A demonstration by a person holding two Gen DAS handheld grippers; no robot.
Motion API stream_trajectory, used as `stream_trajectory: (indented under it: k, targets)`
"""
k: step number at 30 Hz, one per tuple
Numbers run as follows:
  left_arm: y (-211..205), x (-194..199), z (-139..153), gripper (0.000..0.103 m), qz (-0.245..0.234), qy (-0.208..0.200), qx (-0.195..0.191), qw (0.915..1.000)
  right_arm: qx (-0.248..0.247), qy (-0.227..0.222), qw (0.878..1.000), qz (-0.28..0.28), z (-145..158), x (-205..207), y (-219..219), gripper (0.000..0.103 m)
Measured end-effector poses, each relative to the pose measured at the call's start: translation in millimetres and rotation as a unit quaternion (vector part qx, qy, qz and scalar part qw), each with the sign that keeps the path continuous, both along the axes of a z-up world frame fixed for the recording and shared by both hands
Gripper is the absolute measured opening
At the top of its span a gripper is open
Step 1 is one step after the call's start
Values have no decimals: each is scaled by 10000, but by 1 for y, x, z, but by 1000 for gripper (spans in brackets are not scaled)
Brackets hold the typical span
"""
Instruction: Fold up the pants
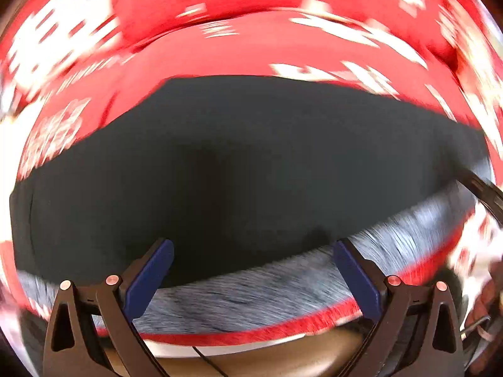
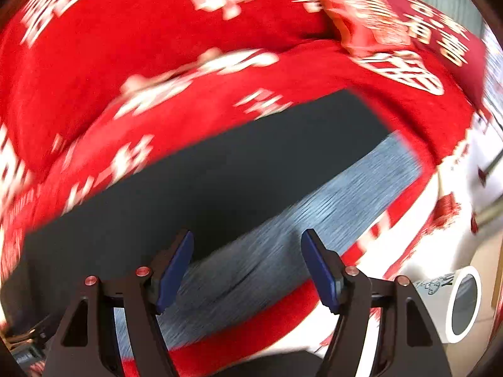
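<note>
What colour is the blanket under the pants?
Red with white patterns: the blanket shows best in the right wrist view.

The pants [image 1: 235,157] are dark, matt, smooth cloth with a fuzzy, heathered grey lining [image 1: 251,295] along one edge. Beneath lies a red bedspread [image 1: 251,47] of soft cloth with a white printed pattern. The left gripper [image 1: 251,273] and right gripper [image 2: 246,264] are matt black plastic, with blue rubbery pads [image 2: 174,270] and coppery metal rivets [image 2: 143,271].

clear: above pants [image 1: 239,157] | obstacle: ridge in red blanket [image 2: 220,62] (behind)
</note>
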State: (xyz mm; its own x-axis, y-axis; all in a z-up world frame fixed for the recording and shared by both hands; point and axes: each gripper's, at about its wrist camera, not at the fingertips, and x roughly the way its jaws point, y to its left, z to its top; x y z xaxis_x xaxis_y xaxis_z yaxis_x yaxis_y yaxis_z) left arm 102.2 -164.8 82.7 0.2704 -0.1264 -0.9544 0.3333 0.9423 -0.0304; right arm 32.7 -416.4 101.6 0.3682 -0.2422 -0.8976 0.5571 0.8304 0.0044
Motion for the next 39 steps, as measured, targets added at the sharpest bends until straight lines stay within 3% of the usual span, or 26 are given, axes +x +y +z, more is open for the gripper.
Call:
stream_trajectory:
  k: [2,3,5,9,11,13,15,16,18,21,25,29,32,34,39]
  targets:
    - [-7,-5,-6,102,-248,-36,270,9993,27,133,9999,-9,-18,-3,5,80]
    - [-4,-3,-12,102,-202,13,350,9992,171,-6,9997,-151,-20,-6,-5,81]
    - [11,4,-15,103,22,218,4,9998,265,-78,9980,-564,-18,-11,-35,81]
    - [34,13,-10,103,467,214,-84,9986,-783,158,9910,-1074,-13,-15,-97,81]
    - [46,18,-13,103,652,316,-128,9973,-1033,398,9834,-1437,-10,-19,-125,81]
    - [57,19,-13,103,863,334,-121,9956,-794,517,9761,-1956,-5,-28,-151,81]
    - [68,15,-8,103,1097,292,-101,9935,-513,229,9755,-2127,7,-36,-154,80]
    - [75,12,-4,103,1160,254,-195,9927,-444,-57,9799,-1945,17,-35,-142,80]
    - [86,12,6,103,1321,72,-328,9907,-422,-215,9913,-1228,25,-20,-102,81]
    - [106,17,13,103,1634,-241,-100,9862,-53,-214,9995,228,22,11,-20,81]
    - [143,29,8,103,2190,-450,390,9739,412,6,9812,1887,0,41,98,81]
    - [201,25,-2,103,2823,-312,352,9582,128,258,9550,2953,-20,49,179,82]
    - [241,14,-7,103,3140,-293,378,9482,-229,229,9489,3139,-24,45,181,84]
    - [271,7,-15,103,3370,-219,381,9405,-173,216,9567,2896,-22,43,158,84]
    - [303,-5,-15,103,3621,-230,32,9319,-20,389,9830,1793,-20,50,97,88]
